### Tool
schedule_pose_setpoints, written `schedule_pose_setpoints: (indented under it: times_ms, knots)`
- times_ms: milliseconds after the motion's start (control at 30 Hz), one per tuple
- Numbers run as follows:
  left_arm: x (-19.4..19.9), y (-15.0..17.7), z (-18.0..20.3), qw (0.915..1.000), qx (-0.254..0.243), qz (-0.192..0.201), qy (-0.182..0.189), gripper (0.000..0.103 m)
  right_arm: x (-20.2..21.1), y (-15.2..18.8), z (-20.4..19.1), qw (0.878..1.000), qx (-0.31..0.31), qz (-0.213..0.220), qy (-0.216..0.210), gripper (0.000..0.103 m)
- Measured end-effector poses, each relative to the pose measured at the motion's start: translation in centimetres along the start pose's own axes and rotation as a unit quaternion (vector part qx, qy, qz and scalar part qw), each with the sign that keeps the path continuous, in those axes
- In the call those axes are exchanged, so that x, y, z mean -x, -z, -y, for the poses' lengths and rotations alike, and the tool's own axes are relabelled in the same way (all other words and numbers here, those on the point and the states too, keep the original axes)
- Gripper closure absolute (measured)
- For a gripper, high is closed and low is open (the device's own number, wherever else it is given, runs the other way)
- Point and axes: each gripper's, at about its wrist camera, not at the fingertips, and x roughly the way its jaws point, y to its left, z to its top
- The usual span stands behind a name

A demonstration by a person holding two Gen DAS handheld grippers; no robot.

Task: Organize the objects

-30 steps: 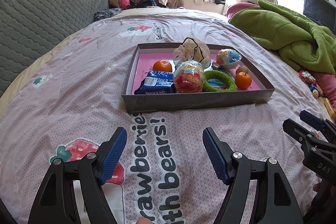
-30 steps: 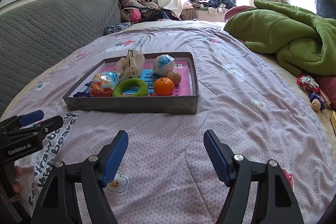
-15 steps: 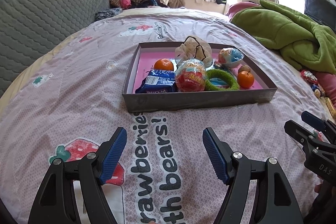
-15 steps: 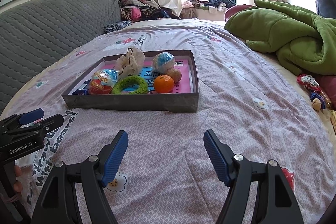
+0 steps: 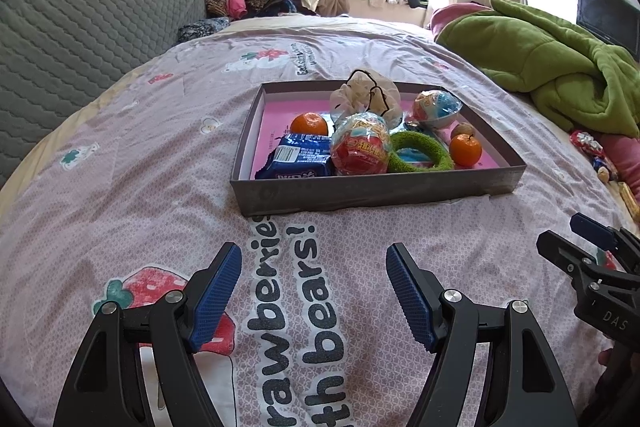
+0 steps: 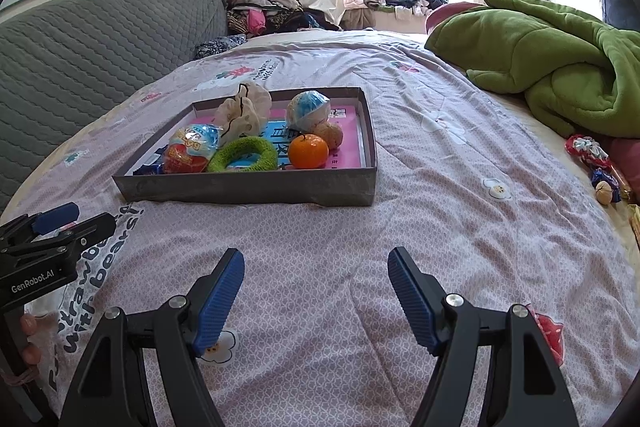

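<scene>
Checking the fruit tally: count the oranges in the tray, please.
2. One orange sits behind the blue packet, left side; the other orange lies near the right wall, beside the green ring. More may be hidden.

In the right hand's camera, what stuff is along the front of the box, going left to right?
Blue snack packet → red and blue toy egg → green fuzzy ring → orange, all inside the grey box.
</scene>
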Motion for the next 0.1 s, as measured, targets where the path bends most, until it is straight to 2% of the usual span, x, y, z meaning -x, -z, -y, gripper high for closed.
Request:
schedule_pose_setpoints:
  times_ms: [100]
  knots:
    - [-0.05, 0.06, 0.03, 1.0, -0.002, 0.0, -0.004, 0.027, -0.02, -0.02, 0.01, 1.0, 0.0, 0.0, 0.0, 0.029]
